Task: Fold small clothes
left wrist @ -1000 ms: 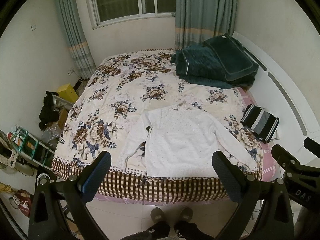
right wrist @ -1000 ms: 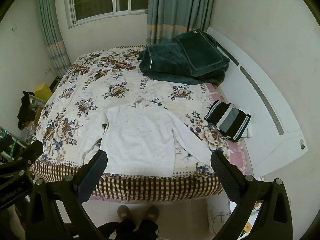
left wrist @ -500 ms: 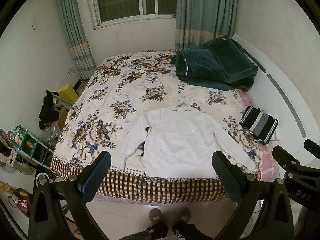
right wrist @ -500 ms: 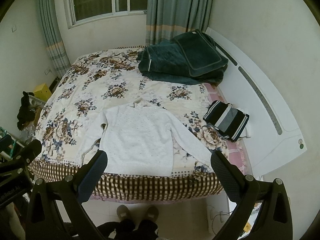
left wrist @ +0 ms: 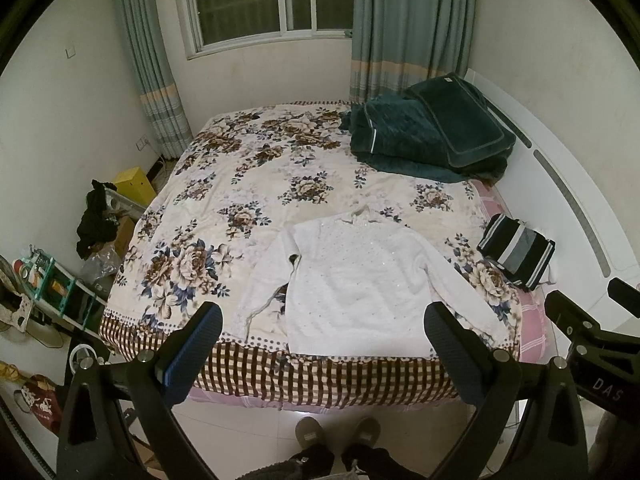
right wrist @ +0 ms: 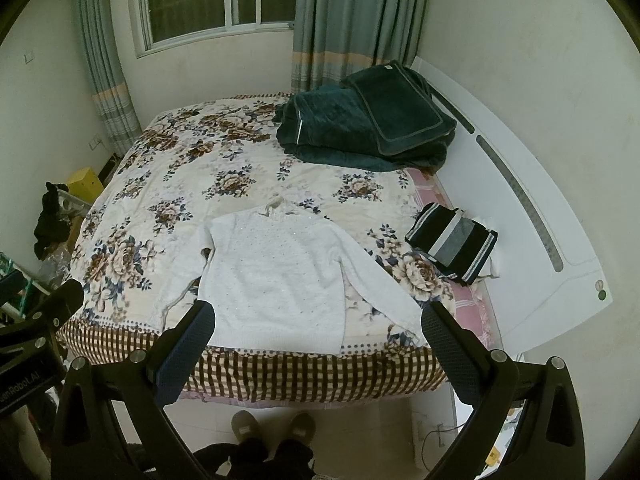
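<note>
A small white knit sweater (left wrist: 356, 280) lies flat, face up, near the front edge of the floral bedspread (left wrist: 248, 184), sleeves angled down and out; it also shows in the right wrist view (right wrist: 276, 280). My left gripper (left wrist: 324, 332) is open and empty, held above the bed's front edge, apart from the sweater's hem. My right gripper (right wrist: 318, 330) is open and empty at a similar height, over the hem. A folded black-and-grey striped garment (left wrist: 516, 250) lies at the bed's right edge, also seen in the right wrist view (right wrist: 452, 242).
A dark green folded blanket with a cushion (left wrist: 428, 140) sits at the far right of the bed. A white headboard (right wrist: 532, 216) runs along the right. Clutter and a yellow box (left wrist: 134, 184) stand on the floor at left. The person's slippers (left wrist: 338, 434) are by the bed.
Both grippers have drifted slightly; the bed and sweater sit a little lower in view. Nothing was taken hold of and the sweater has not moved.
</note>
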